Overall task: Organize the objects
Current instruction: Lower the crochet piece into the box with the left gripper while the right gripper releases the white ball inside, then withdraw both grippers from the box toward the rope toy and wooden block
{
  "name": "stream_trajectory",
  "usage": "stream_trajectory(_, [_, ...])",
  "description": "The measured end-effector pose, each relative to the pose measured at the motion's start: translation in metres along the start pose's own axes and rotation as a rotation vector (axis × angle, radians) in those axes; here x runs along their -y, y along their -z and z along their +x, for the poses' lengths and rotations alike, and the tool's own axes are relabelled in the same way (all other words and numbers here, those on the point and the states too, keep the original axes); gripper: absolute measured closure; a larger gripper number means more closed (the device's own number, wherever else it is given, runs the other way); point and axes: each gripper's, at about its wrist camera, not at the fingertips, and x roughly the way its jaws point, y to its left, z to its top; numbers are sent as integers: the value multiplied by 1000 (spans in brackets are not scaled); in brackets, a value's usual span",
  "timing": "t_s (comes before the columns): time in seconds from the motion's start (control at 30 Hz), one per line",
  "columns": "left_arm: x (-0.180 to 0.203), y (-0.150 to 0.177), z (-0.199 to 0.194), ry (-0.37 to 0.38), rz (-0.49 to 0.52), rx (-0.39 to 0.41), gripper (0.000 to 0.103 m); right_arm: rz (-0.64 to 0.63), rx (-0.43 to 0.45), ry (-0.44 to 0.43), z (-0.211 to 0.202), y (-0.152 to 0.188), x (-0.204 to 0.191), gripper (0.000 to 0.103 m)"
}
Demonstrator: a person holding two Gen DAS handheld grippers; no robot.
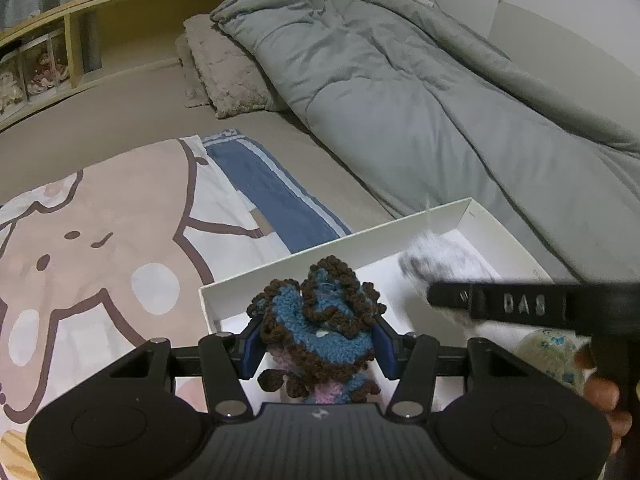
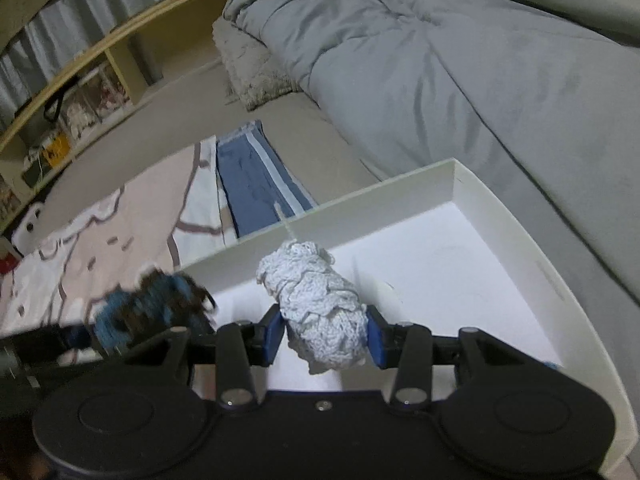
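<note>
My left gripper (image 1: 318, 350) is shut on a blue-and-brown crochet bundle (image 1: 320, 316), held over the near left corner of a white shallow box (image 1: 280, 268). My right gripper (image 2: 324, 336) is shut on a white knitted bundle (image 2: 320, 304), above the same white box (image 2: 460, 184). In the left wrist view the right gripper's black arm (image 1: 520, 306) crosses at the right, with the white bundle (image 1: 444, 264) blurred beyond it. In the right wrist view the blue-and-brown bundle (image 2: 152, 308) shows blurred at the left.
The box lies on a bed with a beige sheet (image 1: 120, 100). A grey duvet (image 1: 400, 80) fills the right side, a cartoon-print blanket (image 1: 100, 240) and a blue striped cloth (image 1: 272, 192) the left. A fuzzy pillow (image 1: 224, 68) and wooden shelves (image 1: 60, 40) are behind. A hand (image 1: 600, 392) shows at the right.
</note>
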Motion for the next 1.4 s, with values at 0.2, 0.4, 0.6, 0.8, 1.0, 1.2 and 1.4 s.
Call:
stream_trajectory(0.2, [4,0,11,-11,22,-1,29,26,6,-7,17,0,-1,53])
stream_trajectory(0.4, [3,2,9,-38,41,-9,17,37,-22,57,13,-3,11,36])
stream_trajectory(0.6, [3,3,6,-41,35,-21,17,5,-49,49,5,-2,11,32])
stream_trajectory(0.8, [-2,4,-2,-53,8,-22,17,-17,-45,51,0,-2,10,28])
stream_trajectory(1.0, [-9,7,-12,-64,-42,-26,17,-48,-19,74,-12,-1,9,19])
stream_trajectory(1.2, [-11,10,-32,-71,-76,-15,5,-65,10,88,-28,2,11,9])
stream_trajectory(1.4, [-11,15,-54,-80,-91,-3,0,-78,24,112,-46,8,10,7])
